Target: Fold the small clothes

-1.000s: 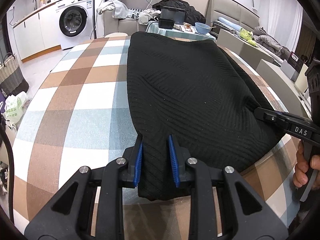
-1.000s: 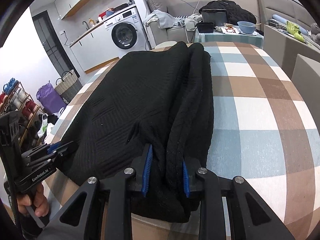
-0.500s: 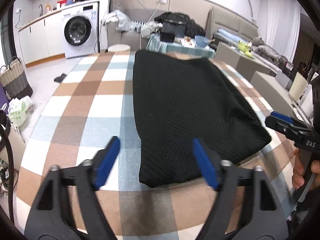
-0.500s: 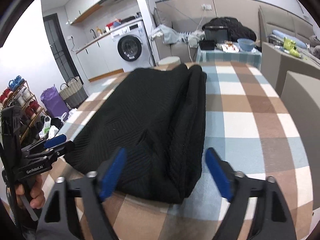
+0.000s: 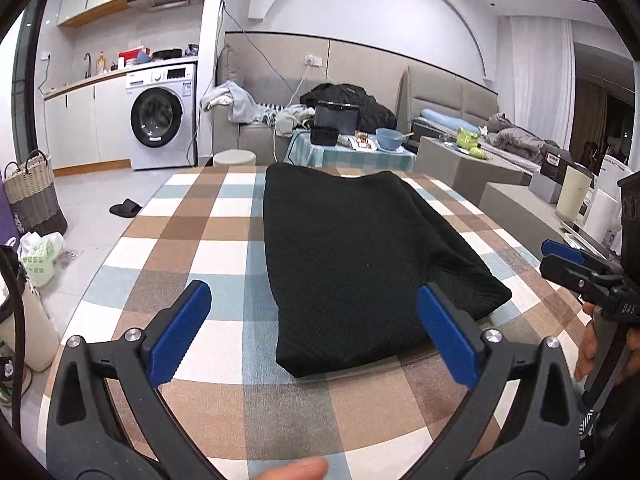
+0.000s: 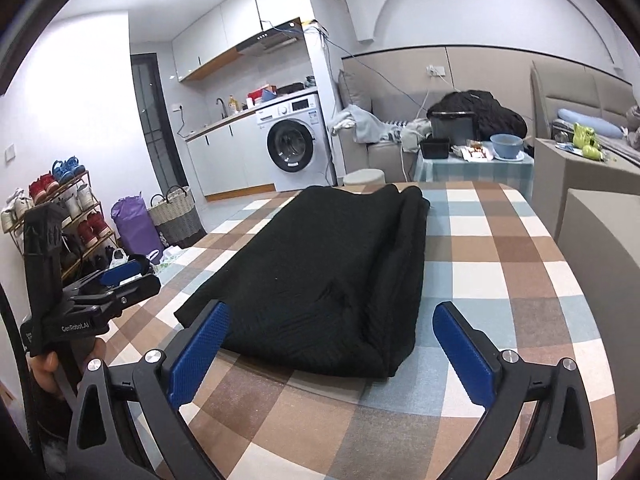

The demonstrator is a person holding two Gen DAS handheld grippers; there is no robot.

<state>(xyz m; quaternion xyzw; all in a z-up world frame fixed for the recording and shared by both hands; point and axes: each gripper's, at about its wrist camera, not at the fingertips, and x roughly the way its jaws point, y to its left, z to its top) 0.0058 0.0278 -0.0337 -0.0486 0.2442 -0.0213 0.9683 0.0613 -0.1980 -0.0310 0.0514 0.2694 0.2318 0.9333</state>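
Observation:
A black knit garment (image 5: 352, 248) lies folded into a long strip on the checked tablecloth (image 5: 192, 264); it also shows in the right wrist view (image 6: 332, 276), with its folded layers stacked along its right edge. My left gripper (image 5: 316, 328) is open and empty, held back above the garment's near end. My right gripper (image 6: 332, 340) is open and empty, just short of the same near end. Each gripper shows in the other's view: the right gripper (image 5: 576, 264) and the left gripper (image 6: 120, 280).
The checked tablecloth (image 6: 500, 264) covers the table to its edges. Beyond it are a washing machine (image 5: 160, 120), a sofa with clothes, a small side table with a blue bowl (image 5: 390, 140), a woven basket (image 5: 32, 196) and a shoe rack (image 6: 52, 208) on the floor.
Both grippers held the garment's near end a second ago. They have opened, let it go, and pulled back and up. The garment lies still on the table.

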